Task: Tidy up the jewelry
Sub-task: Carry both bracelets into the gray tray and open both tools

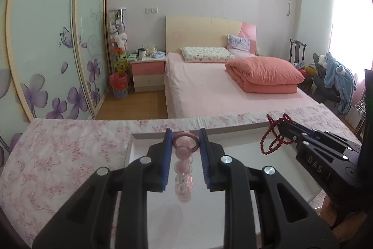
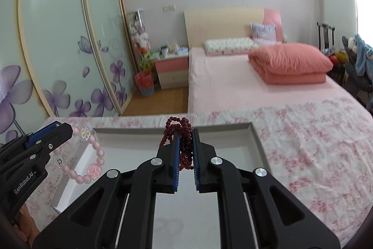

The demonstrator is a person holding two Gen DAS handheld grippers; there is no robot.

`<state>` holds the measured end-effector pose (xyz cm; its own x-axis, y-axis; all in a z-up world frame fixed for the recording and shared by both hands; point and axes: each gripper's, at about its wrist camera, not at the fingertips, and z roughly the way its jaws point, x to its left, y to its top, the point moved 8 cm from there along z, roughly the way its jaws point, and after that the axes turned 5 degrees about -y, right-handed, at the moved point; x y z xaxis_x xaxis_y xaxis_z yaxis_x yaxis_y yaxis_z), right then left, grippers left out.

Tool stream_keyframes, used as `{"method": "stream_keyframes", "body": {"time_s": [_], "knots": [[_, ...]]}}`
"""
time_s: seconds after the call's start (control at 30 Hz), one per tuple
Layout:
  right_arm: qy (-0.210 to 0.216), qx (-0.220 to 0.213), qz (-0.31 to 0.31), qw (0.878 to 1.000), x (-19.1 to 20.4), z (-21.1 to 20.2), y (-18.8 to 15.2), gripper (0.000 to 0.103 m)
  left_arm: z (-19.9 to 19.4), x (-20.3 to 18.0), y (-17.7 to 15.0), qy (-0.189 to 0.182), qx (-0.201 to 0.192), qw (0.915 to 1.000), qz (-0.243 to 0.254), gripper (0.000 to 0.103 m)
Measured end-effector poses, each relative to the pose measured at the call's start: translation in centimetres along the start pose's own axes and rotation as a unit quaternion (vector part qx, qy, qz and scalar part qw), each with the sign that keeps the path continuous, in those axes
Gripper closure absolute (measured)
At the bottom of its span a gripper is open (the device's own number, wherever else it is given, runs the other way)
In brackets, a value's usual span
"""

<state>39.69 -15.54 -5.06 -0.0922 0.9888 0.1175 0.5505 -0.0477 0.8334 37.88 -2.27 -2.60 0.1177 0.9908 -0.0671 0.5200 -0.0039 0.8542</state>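
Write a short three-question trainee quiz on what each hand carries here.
1. True or false: the left tongs grip the pink bead bracelet.
2. What do the right tongs grip? A) dark red bead strand B) ring C) watch
3. Fill in: both pieces hang over a shallow white ____ on the floral cloth.

Key: 1 true. 2 A, the dark red bead strand. 3 tray.

A home bedroom: a pink bed [image 1: 209, 85] with pillows, a nightstand [image 1: 148, 71] and a flowered wardrobe [image 1: 46, 39].
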Motion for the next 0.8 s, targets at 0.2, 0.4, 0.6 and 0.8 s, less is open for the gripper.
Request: {"method": "stream_keyframes", "body": {"time_s": [0.2,0.4,0.6,0.8], "knots": [[-0.003,0.035,0.012,0.999,-0.3,1.5,-0.8,0.068,1.5,0.6,-0.6,0.003,0.013,0.9999,-0.004,0.078],[-0.011,0.020,0.009,1.000,-0.2,0.5,-0.4,0.052,1.3,1.7,-0.8,0.012,0.014,0.9997,-0.017,0.072],[-0.015,0.018,0.016,1.000,-0.9,-0.1,-0.5,0.052,0.1,3.3,-1.1,0.027,0.013,0.9991,-0.029,0.072],[-0.017,0.014,0.011,1.000,-1.6,-1.6,-1.2,0.052,-1.7,5.2,-2.5,0.042,0.016,0.9982,-0.040,0.067]]}}
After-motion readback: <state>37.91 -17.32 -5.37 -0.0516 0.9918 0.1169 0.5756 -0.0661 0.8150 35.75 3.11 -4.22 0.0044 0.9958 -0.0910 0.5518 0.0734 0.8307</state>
